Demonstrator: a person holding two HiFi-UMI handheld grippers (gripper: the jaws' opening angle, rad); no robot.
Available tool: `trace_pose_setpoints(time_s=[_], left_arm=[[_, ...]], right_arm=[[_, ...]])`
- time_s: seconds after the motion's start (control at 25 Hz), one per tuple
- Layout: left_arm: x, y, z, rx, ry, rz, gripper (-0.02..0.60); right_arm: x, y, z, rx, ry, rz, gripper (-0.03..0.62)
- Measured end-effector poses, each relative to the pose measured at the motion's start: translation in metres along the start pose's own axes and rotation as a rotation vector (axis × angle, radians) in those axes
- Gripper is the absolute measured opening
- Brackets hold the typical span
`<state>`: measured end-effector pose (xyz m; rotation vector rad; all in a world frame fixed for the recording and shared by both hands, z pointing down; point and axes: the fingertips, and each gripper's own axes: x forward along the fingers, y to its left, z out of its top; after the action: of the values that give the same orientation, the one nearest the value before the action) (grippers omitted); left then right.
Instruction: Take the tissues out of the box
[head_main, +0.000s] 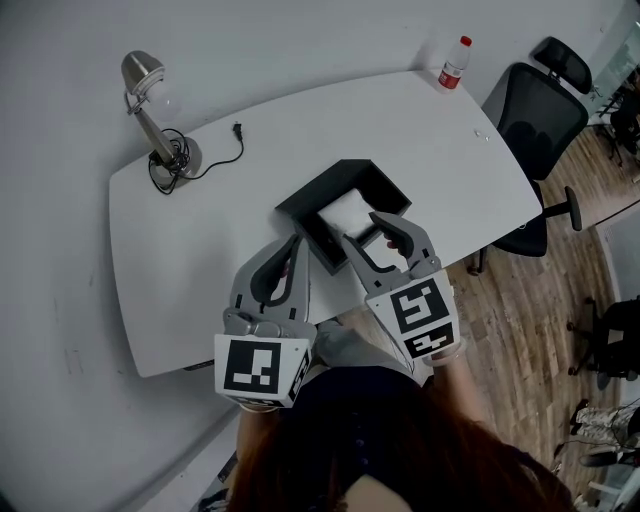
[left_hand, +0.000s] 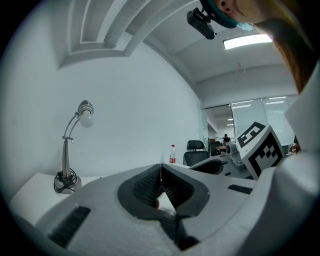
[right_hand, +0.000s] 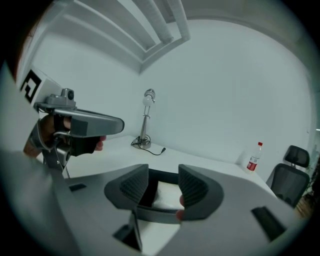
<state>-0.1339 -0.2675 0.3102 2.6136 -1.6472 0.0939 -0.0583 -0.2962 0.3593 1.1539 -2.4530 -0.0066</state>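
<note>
Office room with pale walls (head_main: 300, 40) and a wood-plank floor (head_main: 520, 320), seen from above in the head view. Shows a white table (head_main: 200, 260) with rounded corners, mostly bare. Silver desk lamp (head_main: 150, 110) at the far left, cord (head_main: 215, 160) coiled at its base. Red-capped bottle (head_main: 453, 65) at the far right corner, label print too small to read. Black office chair (head_main: 535, 120) just beyond the table's right edge. Open black box (head_main: 330, 185) near the front edge, turned corner-on, with white tissues (head_main: 345, 212) lying inside. Wide open tabletop to the left of the box and behind it. Left gripper (head_main: 296, 242) just beside the box's near left wall, clenched. Right gripper (head_main: 361, 228) above the box's near right corner, jaws apart over the tissues. Black-and-white square patterns on both marker cubes (head_main: 258, 368).

Left gripper view: looks level across the table toward lamp, bottle and chair, with glass partitions (left_hand: 260, 112) beyond and a ceiling light strip (left_hand: 247, 41) overhead. Jaws pressed together along one line, nothing caught between them.

Right gripper view: looks down toward the box. Jaws released and spread, tissues visible in the gap below, pads not pressing on them. Left gripper off to the left side, gripped by a hand (right_hand: 60, 137).
</note>
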Motion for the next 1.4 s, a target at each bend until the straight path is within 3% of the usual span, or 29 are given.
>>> trace_pose_setpoints(time_s=[1.4], left_arm=[[0.067,0.049,-0.044,-0.119,0.093,0.003,0.026]], right_arm=[[0.098,-0.007,-0.1,-0.108,0.6,0.153,0.308]])
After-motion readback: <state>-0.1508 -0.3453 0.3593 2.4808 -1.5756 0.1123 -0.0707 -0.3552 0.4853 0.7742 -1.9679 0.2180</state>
